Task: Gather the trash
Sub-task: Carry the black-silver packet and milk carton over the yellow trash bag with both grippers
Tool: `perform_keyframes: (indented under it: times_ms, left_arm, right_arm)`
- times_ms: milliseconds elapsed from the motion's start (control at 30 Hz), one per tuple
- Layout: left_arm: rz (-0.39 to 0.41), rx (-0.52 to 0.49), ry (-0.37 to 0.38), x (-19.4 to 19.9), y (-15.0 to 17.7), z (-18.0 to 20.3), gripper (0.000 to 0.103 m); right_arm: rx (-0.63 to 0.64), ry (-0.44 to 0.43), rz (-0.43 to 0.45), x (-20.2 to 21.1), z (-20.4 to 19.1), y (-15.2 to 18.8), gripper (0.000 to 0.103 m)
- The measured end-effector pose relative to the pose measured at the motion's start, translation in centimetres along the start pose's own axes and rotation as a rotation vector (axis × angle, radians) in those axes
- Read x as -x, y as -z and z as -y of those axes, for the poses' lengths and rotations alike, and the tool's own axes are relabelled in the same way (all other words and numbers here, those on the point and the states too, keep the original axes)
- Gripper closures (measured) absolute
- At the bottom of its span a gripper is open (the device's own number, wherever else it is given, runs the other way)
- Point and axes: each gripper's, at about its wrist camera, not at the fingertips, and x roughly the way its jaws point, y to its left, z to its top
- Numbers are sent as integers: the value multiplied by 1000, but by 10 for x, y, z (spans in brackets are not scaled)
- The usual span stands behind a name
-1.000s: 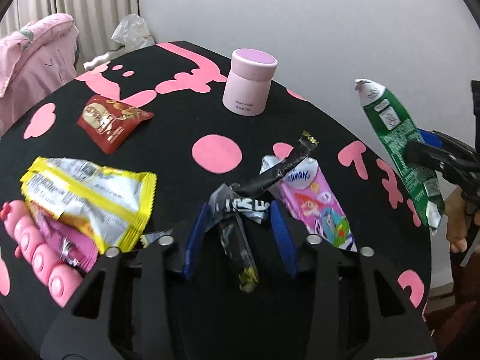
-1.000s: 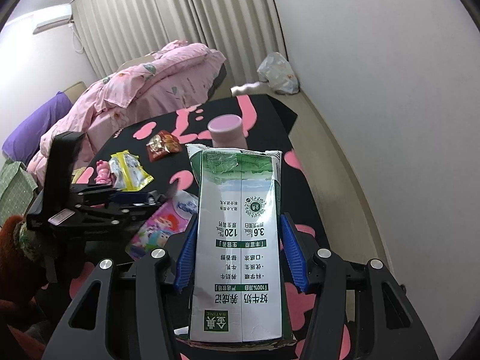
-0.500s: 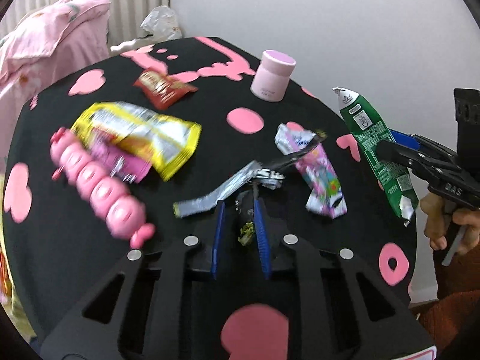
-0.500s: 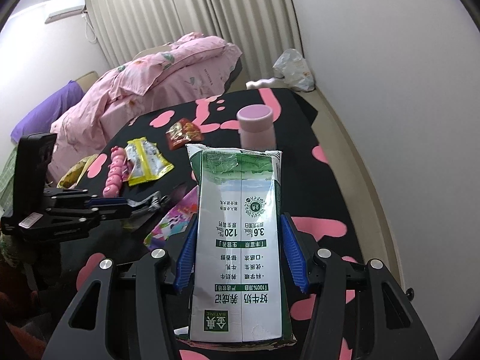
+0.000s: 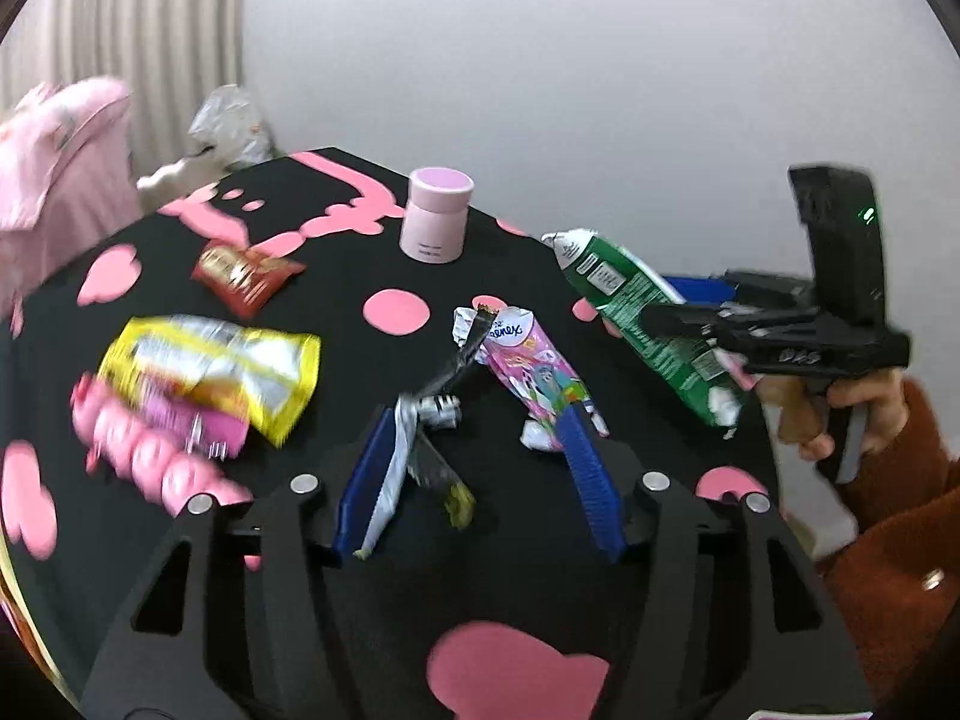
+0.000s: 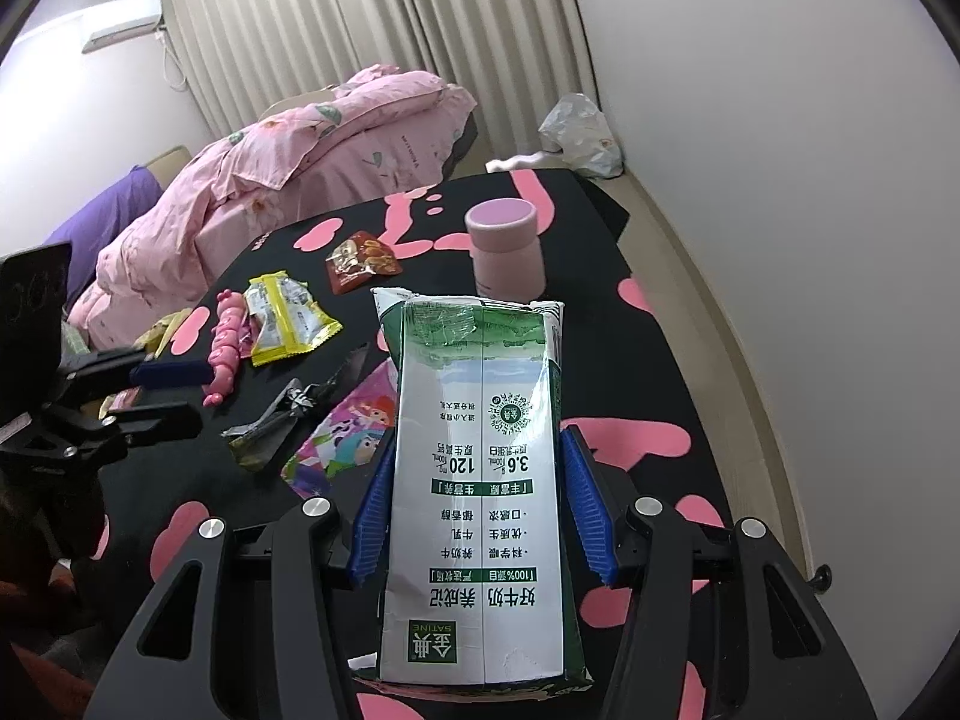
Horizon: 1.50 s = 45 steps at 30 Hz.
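A crumpled black-and-silver wrapper (image 5: 432, 414) lies on the black table with pink shapes (image 5: 336, 312). It sits between the fingers of my left gripper (image 5: 480, 420), close against the left blue pad. The jaws are opening and the pads do not press on it. From the right wrist view the wrapper (image 6: 288, 414) rests flat on the table, a little ahead of the left gripper (image 6: 195, 393). My right gripper (image 6: 477, 438) is shut on a flattened green-and-white milk carton (image 6: 474, 420). It holds the carton (image 5: 636, 306) above the table's right edge.
A pink tissue pack (image 5: 534, 366) lies just right of the wrapper. On the left are a yellow snack bag (image 5: 222, 366) and a pink segmented toy (image 5: 138, 450). Farther back sit a red packet (image 5: 246, 270) and a pink jar (image 5: 438, 216). A bed with a pink duvet (image 6: 300, 150) stands beyond.
Half a second ago the left jaws were pinched on the black-and-silver wrapper; now they stand wide and it lies loose between them. The left gripper drew back and rose. The right one kept still.
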Motion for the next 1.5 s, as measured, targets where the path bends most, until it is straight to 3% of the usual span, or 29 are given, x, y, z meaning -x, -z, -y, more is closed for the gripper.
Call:
perform_keyframes:
  times_ms: [100,233,267,433,700,900,1300,1500]
  left_arm:
    - [-58,8,-37,-24,-9,-11,48]
    - [-156,119,-24,-55,-11,-28,54]
    - [-168,132,-30,-59,-10,-29,60]
    - [-161,191,-65,-52,-2,-28,65]
    - [-13,281,-104,18,21,-25,65]
    - [69,367,-241,70,42,-51,65]
    - [252,596,-450,181,113,-120,65]
    - [345,737,-574,224,151,-161,65]
  right_arm:
    - [-4,1,3,2,3,1,53]
    - [10,25,5,3,1,3,53]
    - [26,35,6,3,-2,3,53]
    - [71,29,10,3,-11,2,53]
    - [120,-5,22,4,-31,-6,53]
    - [185,-69,35,-1,-64,-23,53]
    - [497,-200,63,-22,-211,-58,53]
    - [561,-277,52,-42,-269,-76,53]
